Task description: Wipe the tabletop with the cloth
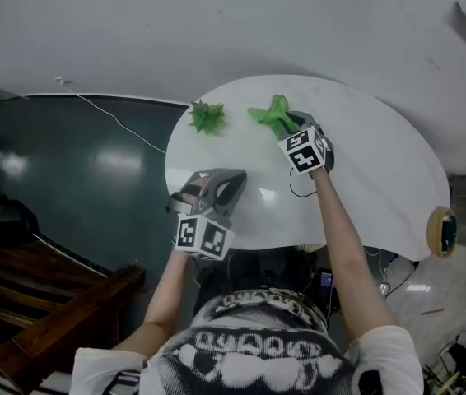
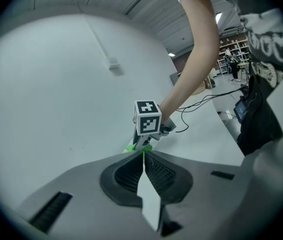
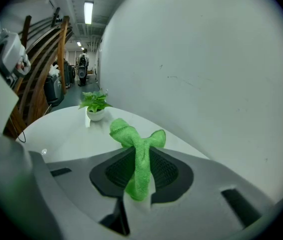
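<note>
— Cloth (image 3: 134, 149)?
— Clamped between the jaws of the right tool (image 3: 140, 176), bunched into a thick twist, two loose lobes poking out ahead. Over the far part of the worktop (image 1: 365, 163), near the plant (image 1: 207, 118).
— Touching the surface?
— Seemingly down at it, judging from the left gripper view; hard to confirm.
— Left tool (image 2: 143, 169)?
— Jaws together, nothing between them. Parked over the near edge, well apart from the cloth.
— Best way to wipe, then?
— Tilt the right tool forward and press the loose lobes flat, not just the tip of the twist. Drag in long overlapping passes from the far side toward the near edge. Keep the clamp firm against slipping under drag.
— Risks?
— Plant just to the left of the cloth: small, likely to tip if clipped. Steer round it, or nudge it aside with the left tool first. Also avoid scraping bare jaws on the worktop.
</note>
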The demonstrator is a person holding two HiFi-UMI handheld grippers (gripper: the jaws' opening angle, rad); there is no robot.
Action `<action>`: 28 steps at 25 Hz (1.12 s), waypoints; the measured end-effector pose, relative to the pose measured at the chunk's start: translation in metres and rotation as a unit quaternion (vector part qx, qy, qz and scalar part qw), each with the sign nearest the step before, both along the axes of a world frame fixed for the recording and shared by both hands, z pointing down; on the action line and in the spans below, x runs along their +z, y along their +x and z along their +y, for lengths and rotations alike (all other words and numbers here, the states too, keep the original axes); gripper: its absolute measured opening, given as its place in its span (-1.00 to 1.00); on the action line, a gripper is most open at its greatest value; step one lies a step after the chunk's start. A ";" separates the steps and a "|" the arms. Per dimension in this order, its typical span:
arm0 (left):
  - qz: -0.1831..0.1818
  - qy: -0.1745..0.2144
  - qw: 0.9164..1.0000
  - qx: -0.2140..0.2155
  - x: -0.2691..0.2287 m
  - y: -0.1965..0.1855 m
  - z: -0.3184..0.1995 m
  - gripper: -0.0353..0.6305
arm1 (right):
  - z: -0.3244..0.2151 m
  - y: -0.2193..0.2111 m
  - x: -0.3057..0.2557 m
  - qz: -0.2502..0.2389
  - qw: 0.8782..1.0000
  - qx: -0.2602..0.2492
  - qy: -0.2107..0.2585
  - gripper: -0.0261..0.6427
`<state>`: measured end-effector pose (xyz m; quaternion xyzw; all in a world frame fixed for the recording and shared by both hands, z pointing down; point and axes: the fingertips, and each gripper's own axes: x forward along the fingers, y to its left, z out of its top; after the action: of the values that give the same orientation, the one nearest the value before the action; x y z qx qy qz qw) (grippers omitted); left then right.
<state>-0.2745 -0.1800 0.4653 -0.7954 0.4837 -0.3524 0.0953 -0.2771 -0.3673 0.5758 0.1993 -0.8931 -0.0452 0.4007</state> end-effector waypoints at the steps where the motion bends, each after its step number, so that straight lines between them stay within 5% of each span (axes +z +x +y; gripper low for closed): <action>1: 0.000 -0.002 1.000 -0.001 0.002 0.002 -0.001 -0.86 | -0.001 0.003 0.002 0.001 1.000 0.000 -0.001 -0.67; 11: -0.001 -0.011 1.000 0.000 0.003 0.059 -0.029 -0.86 | -0.038 0.102 0.019 0.023 0.999 0.030 -0.005 -0.67; 28: -0.001 -0.008 0.999 0.033 -0.003 0.272 -0.117 -0.86 | -0.153 0.422 0.030 0.061 0.987 0.148 -0.005 -0.67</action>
<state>-0.0026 -0.2967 0.4628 -0.8112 0.4544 -0.3540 0.1006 0.1449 -0.5202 0.6055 0.3247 -0.8278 0.0068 0.4575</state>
